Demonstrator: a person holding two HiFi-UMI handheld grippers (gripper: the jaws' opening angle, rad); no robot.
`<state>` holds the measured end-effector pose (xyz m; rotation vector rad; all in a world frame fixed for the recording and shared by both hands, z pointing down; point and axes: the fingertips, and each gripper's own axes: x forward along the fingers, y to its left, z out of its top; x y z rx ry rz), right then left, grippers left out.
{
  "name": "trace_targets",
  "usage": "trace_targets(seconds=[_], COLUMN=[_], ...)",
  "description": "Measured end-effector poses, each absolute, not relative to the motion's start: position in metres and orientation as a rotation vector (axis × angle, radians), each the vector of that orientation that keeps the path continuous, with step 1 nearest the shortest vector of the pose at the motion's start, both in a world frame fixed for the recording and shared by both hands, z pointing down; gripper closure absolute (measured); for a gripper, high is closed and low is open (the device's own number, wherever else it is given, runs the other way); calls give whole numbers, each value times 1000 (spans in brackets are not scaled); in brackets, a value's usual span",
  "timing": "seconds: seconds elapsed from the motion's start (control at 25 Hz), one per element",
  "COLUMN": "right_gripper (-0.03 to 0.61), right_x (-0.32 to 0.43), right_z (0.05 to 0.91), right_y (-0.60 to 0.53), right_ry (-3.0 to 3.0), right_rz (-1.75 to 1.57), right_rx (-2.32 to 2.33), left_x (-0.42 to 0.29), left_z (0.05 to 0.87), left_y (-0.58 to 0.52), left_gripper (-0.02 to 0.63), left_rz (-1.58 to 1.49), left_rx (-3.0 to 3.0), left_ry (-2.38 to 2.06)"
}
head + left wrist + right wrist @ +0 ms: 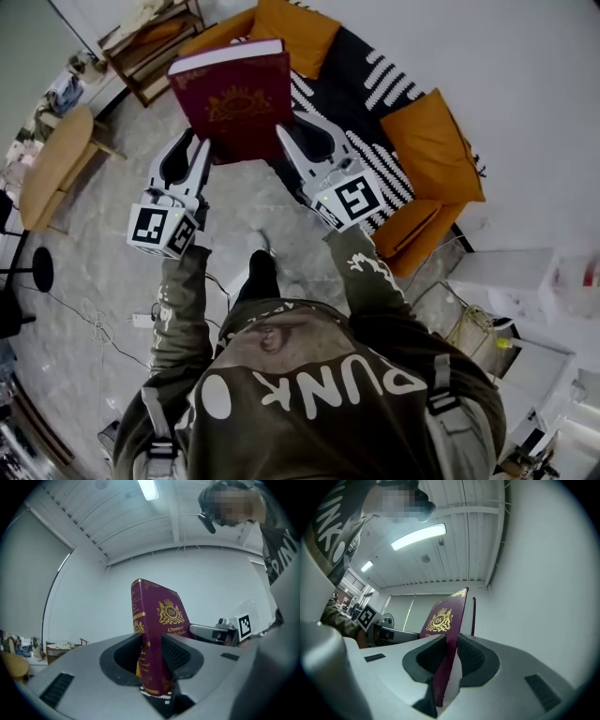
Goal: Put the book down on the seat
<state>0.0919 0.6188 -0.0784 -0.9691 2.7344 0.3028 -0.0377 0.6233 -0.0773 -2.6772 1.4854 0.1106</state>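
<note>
Above the sofa, clear of any surface: maroon book (234,98), cover turned up toward the head view, far edge highest.

- Left gripper (202,148): fingers (176,654) clenched on the book's spine-side lower corner, with the gilt spine lettering between the pads.
- Right gripper (292,136): fingers (471,656) clenched on the opposite lower corner, pinching the cover and white page edges together.
- Judged reason for the two-corner hold: it stops the book from swinging and keeps the open edge from fanning.

Status: the book is not touching the seat (375,84), so the placing step is not yet done.

Edges and room:
- The seat carries a black-and-white striped cover and lies beyond and below the book.
- It is bounded by an orange cushion (436,141) on the right and another (295,28) at the far end.
- The visible striped part looks bare. The book hides the rest.
- A round wooden table (52,159) stands well apart on the left and is no obstacle.

Next move probably calls for lowering forward and laying the book flat. Both pairs of fingers should sit at the near seat edge, so they can release and back out.
</note>
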Motion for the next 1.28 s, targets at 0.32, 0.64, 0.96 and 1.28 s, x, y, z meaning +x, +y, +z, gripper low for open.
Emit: trace_targets(seconds=[0.32, 0.64, 0.96, 1.28], right_gripper=[511, 511, 511, 511], right_x=[43, 8, 0, 7], right_z=[-81, -66, -53, -24], right_y=[495, 408, 294, 150], right_ry=[2758, 2773, 2752, 2769], right_rz=[324, 307, 222, 110], right_rx=[-1036, -1070, -1087, -1053], left_x=[-86, -121, -129, -123], left_z=[-76, -60, -39, -13], left_y=[495, 400, 293, 151], left_gripper=[492, 492, 492, 492], left_rz=[152, 143, 104, 24], left_rx=[-2727, -2756, -2790, -2800], left_ry=[1446, 1427, 1454, 1530])
